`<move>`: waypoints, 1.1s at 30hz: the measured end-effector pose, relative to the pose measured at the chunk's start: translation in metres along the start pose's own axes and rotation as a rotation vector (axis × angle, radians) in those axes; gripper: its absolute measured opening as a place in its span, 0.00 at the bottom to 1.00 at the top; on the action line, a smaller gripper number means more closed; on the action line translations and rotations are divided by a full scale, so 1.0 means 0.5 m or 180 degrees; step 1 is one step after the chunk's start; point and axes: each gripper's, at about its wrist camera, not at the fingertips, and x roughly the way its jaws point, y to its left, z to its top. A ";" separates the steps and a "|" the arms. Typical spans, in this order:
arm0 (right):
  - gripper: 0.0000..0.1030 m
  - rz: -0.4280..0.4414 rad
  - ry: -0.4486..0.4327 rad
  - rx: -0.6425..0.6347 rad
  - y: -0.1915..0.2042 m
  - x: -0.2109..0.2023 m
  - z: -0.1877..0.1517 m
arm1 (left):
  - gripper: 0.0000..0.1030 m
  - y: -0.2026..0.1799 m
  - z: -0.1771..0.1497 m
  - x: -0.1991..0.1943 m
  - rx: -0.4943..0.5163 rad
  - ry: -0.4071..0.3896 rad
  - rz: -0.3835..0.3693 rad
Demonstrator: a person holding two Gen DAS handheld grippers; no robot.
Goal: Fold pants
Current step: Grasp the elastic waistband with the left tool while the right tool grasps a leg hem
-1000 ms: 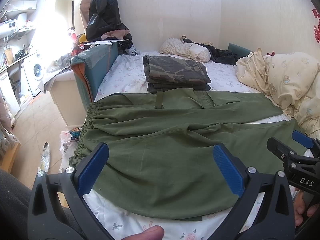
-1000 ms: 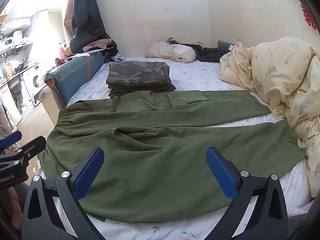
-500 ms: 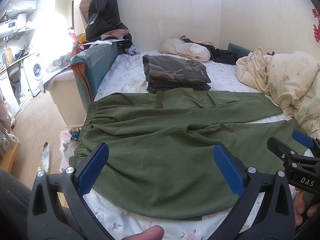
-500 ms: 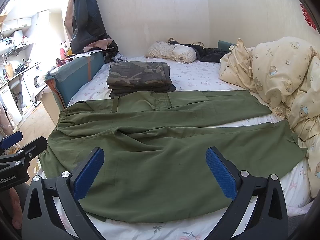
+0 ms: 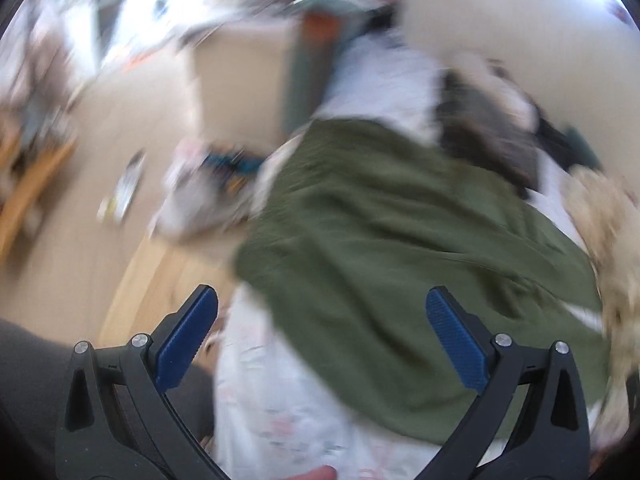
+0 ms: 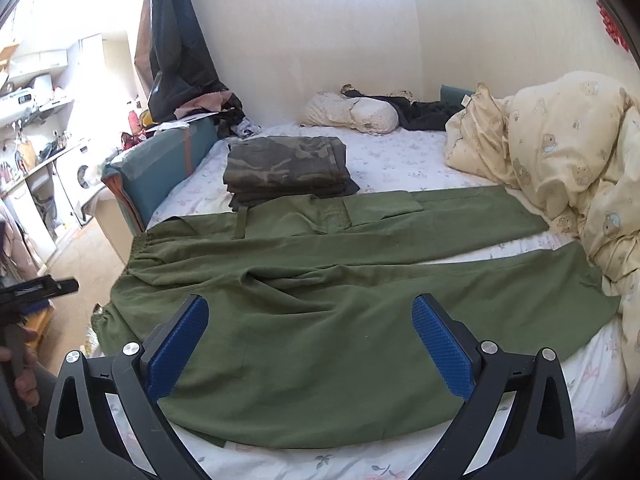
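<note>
Pants (image 6: 320, 312), olive green, lie spread flat across my bed (image 6: 400, 164), waistband toward the left edge, both legs stretching right to the cream duvet (image 6: 560, 152). Behind them sits a folded camouflage stack (image 6: 286, 164). My right tongs (image 6: 308, 344) hover released above the near leg, gripping nothing. My left tongs (image 5: 320, 340) gape wide too, empty, over the bed's left corner; that view is badly blurred.

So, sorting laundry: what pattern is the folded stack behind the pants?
Camouflage, the folded stack; right wrist view shows it best.
</note>
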 end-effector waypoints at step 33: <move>1.00 0.0927 0.1134 0.0871 -0.056 0.107 -0.061 | 0.08 0.073 0.046 0.147 -0.0698 0.0279 -0.0378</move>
